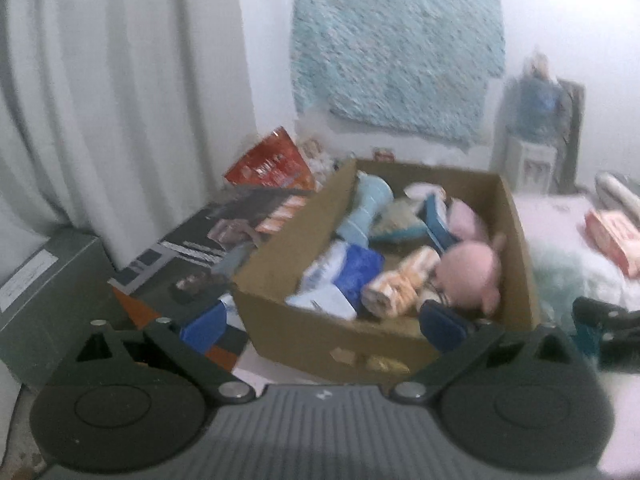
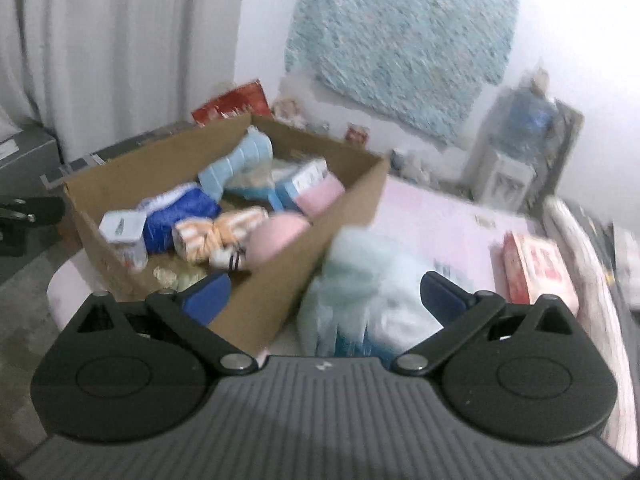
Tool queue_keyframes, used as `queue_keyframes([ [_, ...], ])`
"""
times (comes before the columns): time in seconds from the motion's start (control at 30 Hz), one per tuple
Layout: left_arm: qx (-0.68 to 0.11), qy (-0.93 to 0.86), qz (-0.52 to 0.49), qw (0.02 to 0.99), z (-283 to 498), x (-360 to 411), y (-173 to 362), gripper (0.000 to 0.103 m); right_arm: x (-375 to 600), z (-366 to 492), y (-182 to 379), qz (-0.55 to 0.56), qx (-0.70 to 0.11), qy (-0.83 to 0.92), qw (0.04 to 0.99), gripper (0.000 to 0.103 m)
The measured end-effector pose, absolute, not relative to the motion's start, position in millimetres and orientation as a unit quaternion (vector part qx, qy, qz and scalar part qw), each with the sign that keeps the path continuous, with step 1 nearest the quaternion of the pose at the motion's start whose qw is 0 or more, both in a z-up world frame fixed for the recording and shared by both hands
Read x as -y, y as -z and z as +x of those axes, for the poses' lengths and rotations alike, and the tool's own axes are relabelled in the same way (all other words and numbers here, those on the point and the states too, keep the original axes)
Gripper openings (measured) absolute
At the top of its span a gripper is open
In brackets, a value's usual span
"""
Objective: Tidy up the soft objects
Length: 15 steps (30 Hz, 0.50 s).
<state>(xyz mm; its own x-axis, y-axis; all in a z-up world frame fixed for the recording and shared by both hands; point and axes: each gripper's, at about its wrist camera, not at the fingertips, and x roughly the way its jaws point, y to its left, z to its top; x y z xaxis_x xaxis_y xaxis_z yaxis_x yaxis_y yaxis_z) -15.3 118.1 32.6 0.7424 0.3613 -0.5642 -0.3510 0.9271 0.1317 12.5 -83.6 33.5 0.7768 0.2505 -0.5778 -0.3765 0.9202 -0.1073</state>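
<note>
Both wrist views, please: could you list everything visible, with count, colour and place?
Open cardboard box: one, brown, on the pale pink surface.
Round pink plush toy: one, pink, inside the box, right side.
Orange-and-white striped soft roll: one, in the box's middle.
Shiny blue soft pouch: one, blue, in the box.
Ribbed light-blue soft toy: one, at the box's back.
Fluffy mint-white soft item: one, outside, right of the box.
Pink-red flat packet: one, far right.
Fuzzy teal wall mat: one.
White curtain: left.
Left gripper: open.
Right gripper: open.
</note>
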Motion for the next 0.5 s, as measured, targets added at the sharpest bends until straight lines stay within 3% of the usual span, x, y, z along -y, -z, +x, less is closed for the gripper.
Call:
queue_keyframes([
  [0.5,-0.362,-0.125,-0.025,0.923,-9,-110,-15,0.103,91,-20,-30,-0.018,-0.353,-0.153,0.923,0.102],
])
